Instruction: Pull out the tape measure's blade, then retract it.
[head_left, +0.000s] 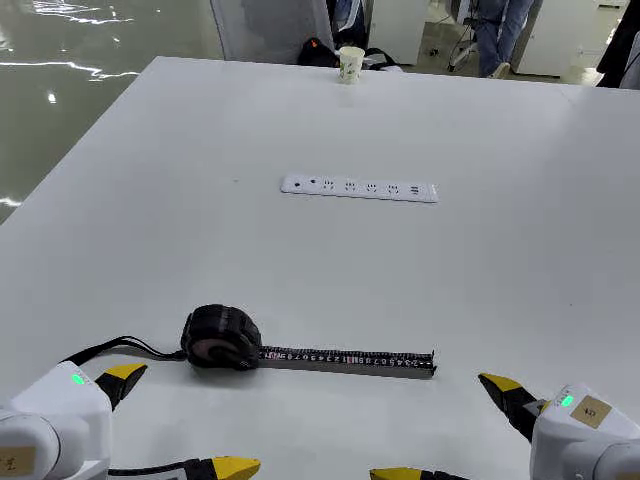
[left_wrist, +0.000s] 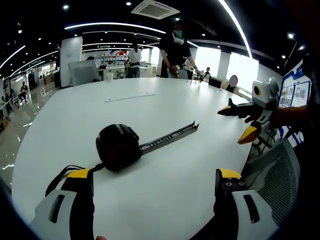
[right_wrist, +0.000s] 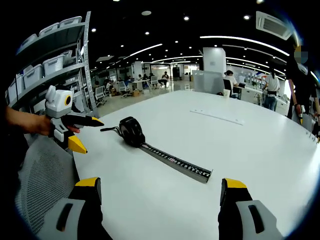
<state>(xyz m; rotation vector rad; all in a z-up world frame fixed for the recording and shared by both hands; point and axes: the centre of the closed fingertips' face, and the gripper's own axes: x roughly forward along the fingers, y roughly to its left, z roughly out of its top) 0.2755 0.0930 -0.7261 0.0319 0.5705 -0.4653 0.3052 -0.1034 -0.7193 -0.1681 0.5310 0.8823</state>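
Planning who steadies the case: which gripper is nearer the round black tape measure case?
Left. The left gripper opens just short of the black tape measure case; the right gripper is off by the far tip of the extended blade.

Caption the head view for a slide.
Tape measure on the white table, its blade extended; the left gripper and right gripper, both open, hover nearby without touching it.

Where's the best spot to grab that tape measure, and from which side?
Likely the black case, from the near left, where the left gripper is open: it's bulky and rounded, giving the fingers purchase, while the thin blade lies low on the table.
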